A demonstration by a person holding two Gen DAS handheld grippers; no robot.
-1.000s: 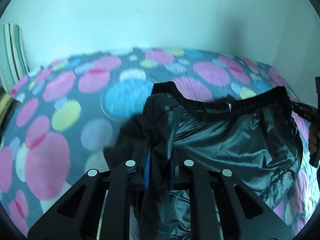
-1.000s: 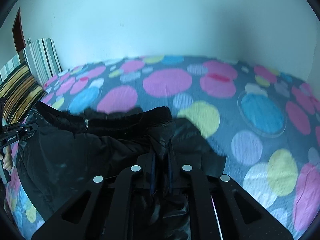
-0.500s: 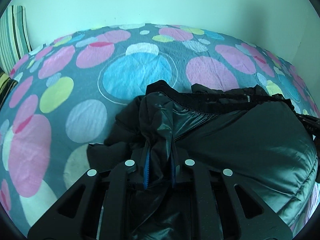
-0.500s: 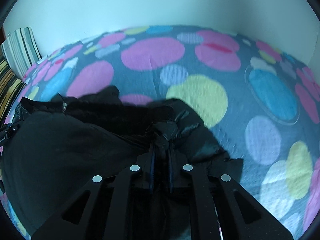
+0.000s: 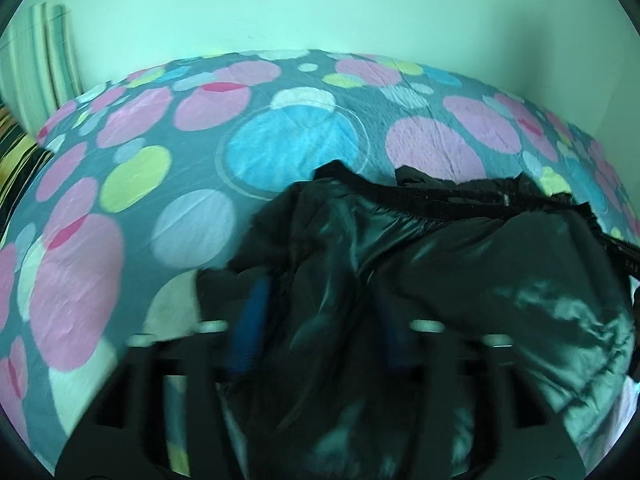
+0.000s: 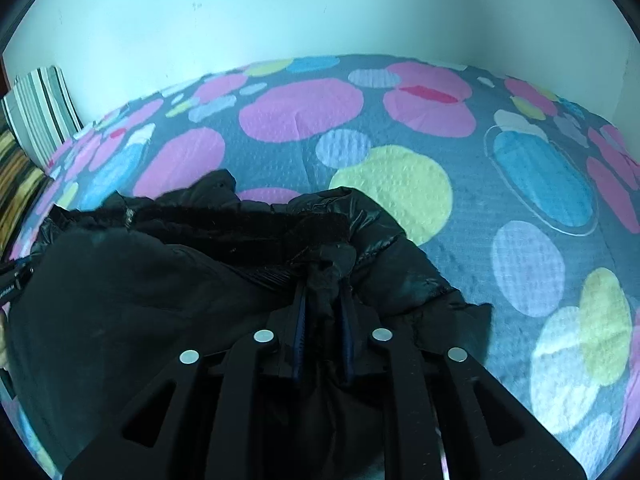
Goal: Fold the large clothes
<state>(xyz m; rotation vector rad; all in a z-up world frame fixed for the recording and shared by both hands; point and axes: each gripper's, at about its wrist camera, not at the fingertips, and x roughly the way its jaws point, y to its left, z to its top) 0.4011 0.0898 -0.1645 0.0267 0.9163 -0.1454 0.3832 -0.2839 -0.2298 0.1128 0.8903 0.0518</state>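
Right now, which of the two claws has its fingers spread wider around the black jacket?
The left claw: its blue fingers stand far apart and are opening, the jacket loose between them. The right claw shows only a narrow gap, fabric bunched inside.

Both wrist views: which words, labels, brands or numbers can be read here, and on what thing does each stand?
"DAS": white letters, cut by the picture edge, on a finger of the right gripper, whose jaws are opening around the black puffer jacket.
Small white print on a finger of the left gripper, jaws opening too, jacket between them: too small to read.
Spotted bedspread: no text.
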